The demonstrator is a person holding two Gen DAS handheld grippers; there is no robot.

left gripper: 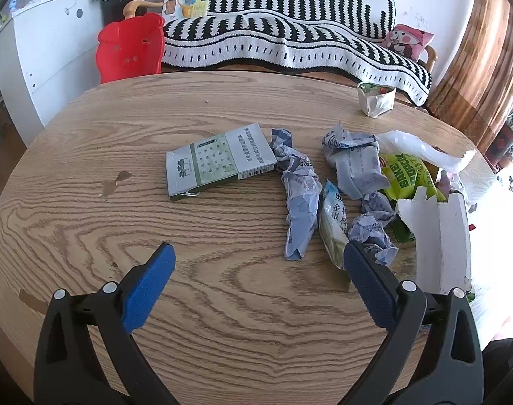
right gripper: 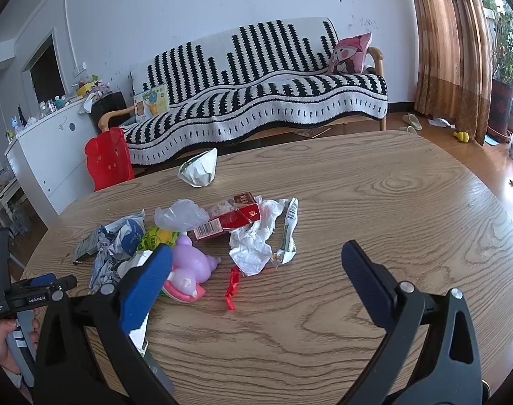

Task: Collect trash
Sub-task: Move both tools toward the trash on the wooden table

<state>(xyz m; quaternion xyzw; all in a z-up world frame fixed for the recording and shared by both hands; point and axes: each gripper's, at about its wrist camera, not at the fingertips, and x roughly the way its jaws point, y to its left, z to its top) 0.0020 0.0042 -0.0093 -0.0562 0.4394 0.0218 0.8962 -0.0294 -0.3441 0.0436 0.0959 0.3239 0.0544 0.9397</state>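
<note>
Trash lies scattered on a round wooden table (left gripper: 205,303). In the left wrist view I see a green-grey flat box (left gripper: 219,162), crumpled blue-grey wrappers (left gripper: 300,199), a green snack bag (left gripper: 408,175) and a torn white carton (left gripper: 442,239). My left gripper (left gripper: 258,266) is open and empty, above the table just short of the wrappers. In the right wrist view a red cigarette pack (right gripper: 229,219), crumpled white tissue (right gripper: 253,246), a red ribbon scrap (right gripper: 232,287), a long wrapper (right gripper: 288,236) and a purple plastic toy (right gripper: 189,270) lie ahead. My right gripper (right gripper: 256,260) is open and empty above them.
A folded white paper cup (left gripper: 376,99) with scraps stands at the table's far edge; it also shows in the right wrist view (right gripper: 200,168). Beyond the table are a striped sofa (right gripper: 256,94), a red plastic chair (left gripper: 131,47), a white cabinet (left gripper: 44,50) and curtains (right gripper: 452,50).
</note>
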